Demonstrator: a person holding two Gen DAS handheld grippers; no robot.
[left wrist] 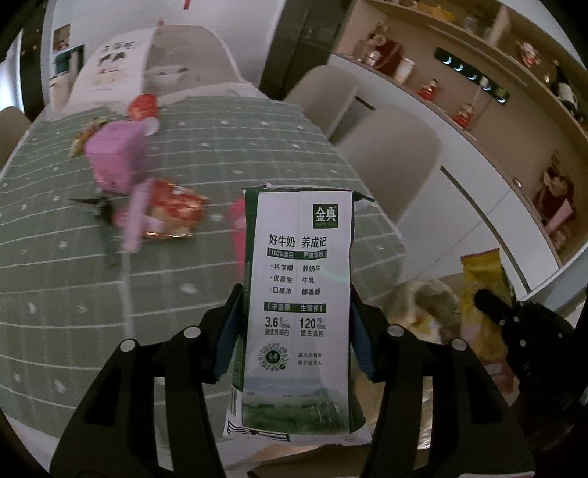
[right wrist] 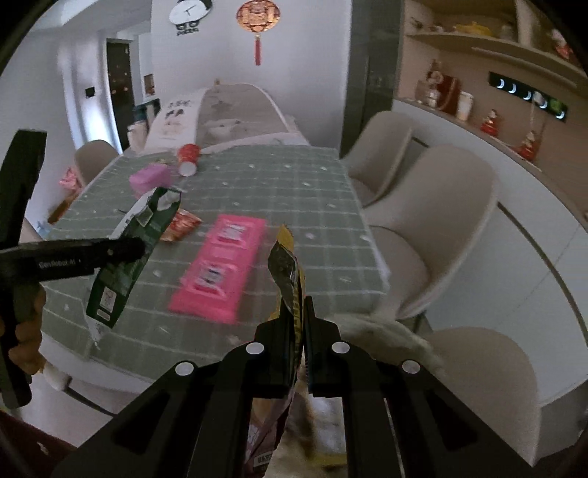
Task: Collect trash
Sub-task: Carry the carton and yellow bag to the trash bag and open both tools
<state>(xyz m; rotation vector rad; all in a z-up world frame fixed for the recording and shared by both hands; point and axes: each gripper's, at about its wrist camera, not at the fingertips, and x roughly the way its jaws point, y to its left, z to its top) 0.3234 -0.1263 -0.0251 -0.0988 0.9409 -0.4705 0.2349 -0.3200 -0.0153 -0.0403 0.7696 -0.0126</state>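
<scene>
Milk carton [left wrist: 299,312] white-green, flattened, clamped in left tongs [left wrist: 294,331], crumpled yellow wrapper [right wrist: 288,279] pinched in right tongs [right wrist: 296,345]

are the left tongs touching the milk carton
Touching. The left wrist view shows the left tongs with a pad pressed against each side of the milk carton, holding it clear of the table.

A long worktop [right wrist: 257,172] under a grey-green checked cloth runs away toward a white wall [right wrist: 301,55]; pale upholstered chairs [right wrist: 452,228] stand along its right side; beyond them a white cabinet [right wrist: 533,257] carries open shelves [right wrist: 477,47] of ornaments; a red hanging charm [right wrist: 257,22] and a round clock [right wrist: 191,9] hang on the wall; a dark doorway [right wrist: 119,84] opens at the left.
</scene>
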